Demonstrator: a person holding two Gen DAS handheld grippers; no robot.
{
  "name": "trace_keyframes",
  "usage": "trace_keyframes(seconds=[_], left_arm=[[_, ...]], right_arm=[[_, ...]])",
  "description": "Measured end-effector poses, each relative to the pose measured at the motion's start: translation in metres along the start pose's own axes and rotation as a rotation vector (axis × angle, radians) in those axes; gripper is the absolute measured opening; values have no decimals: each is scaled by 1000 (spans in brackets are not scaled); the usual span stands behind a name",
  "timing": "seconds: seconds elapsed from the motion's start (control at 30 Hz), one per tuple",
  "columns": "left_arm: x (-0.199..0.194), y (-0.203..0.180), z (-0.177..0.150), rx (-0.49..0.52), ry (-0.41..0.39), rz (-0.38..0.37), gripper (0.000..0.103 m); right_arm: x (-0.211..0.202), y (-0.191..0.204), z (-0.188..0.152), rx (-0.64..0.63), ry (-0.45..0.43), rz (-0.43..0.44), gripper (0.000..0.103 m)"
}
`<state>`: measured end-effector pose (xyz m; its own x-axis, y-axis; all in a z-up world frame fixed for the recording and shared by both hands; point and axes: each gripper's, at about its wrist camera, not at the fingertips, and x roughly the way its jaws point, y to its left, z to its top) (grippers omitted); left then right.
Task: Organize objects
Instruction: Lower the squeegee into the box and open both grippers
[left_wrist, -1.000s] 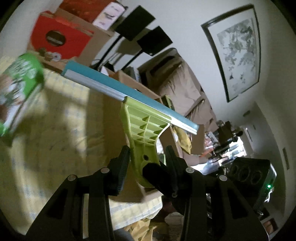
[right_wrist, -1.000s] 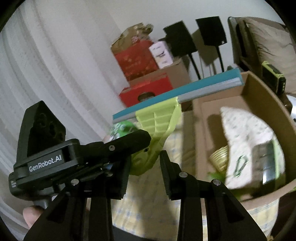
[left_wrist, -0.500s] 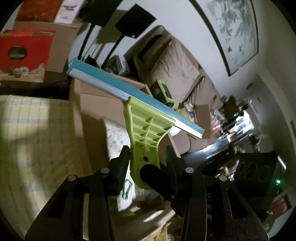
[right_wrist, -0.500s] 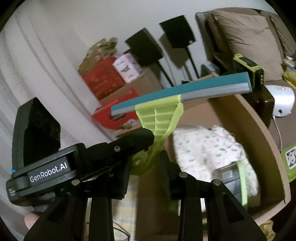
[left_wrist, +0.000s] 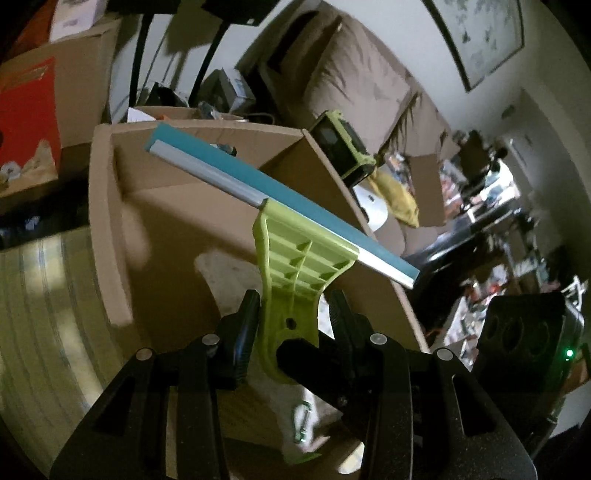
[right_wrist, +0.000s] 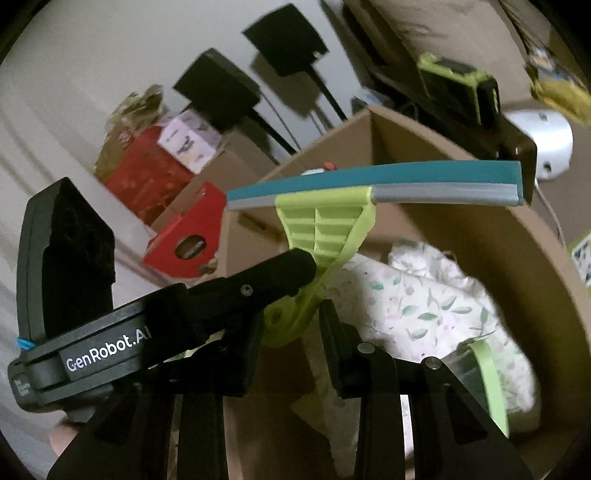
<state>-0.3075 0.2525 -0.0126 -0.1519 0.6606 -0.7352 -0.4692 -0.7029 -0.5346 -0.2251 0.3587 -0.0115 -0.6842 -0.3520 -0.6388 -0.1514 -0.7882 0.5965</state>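
Note:
A squeegee (left_wrist: 295, 258) with a lime-green handle and a teal and grey blade hangs over an open cardboard box (left_wrist: 103, 221). My left gripper (left_wrist: 293, 317) is shut on the handle's lower end. My right gripper (right_wrist: 291, 325) is shut on the same handle (right_wrist: 325, 229) from the other side. Its black finger (left_wrist: 306, 354) crosses the left wrist view. The left gripper's body (right_wrist: 92, 350) fills the left of the right wrist view. In the box (right_wrist: 517, 251) lie a floral cloth (right_wrist: 424, 306), a carabiner (left_wrist: 301, 421) and a clear item with a green strap (right_wrist: 484, 369).
A yellow chequered cloth (left_wrist: 44, 314) covers the surface left of the box. Behind stand red boxes (right_wrist: 147, 177), black stands (right_wrist: 218, 85), a sofa cushion (left_wrist: 362, 85), a green and black device (left_wrist: 340, 147) and a white round device (right_wrist: 543, 144).
Both grippers have carried the squeegee from above the chequered cloth to above the open box. Both have rolled, so the blade now lies at a different tilt.

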Motion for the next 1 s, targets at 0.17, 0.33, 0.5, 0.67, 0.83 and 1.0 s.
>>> trace_keyframes(seconds=[0.17, 0.33, 0.5, 0.67, 0.83, 1.0], left_arm=[[11, 4, 10, 16, 44, 18, 36], [26, 6, 14, 24, 75, 42, 27], [16, 9, 8, 14, 49, 21, 29], [-6, 12, 1, -10, 8, 9, 44], [-35, 15, -11, -37, -31, -24, 51], [-61, 14, -29, -37, -62, -4, 63]], right_arm=[[14, -5, 6, 57, 34, -11, 32], [31, -18, 11, 142, 125, 9, 26], [21, -18, 13, 91, 114, -29, 27], [6, -16, 12, 64, 97, -32, 31], [-14, -6, 10, 23, 48, -44, 38], [-36, 13, 5, -67, 3, -77, 45]])
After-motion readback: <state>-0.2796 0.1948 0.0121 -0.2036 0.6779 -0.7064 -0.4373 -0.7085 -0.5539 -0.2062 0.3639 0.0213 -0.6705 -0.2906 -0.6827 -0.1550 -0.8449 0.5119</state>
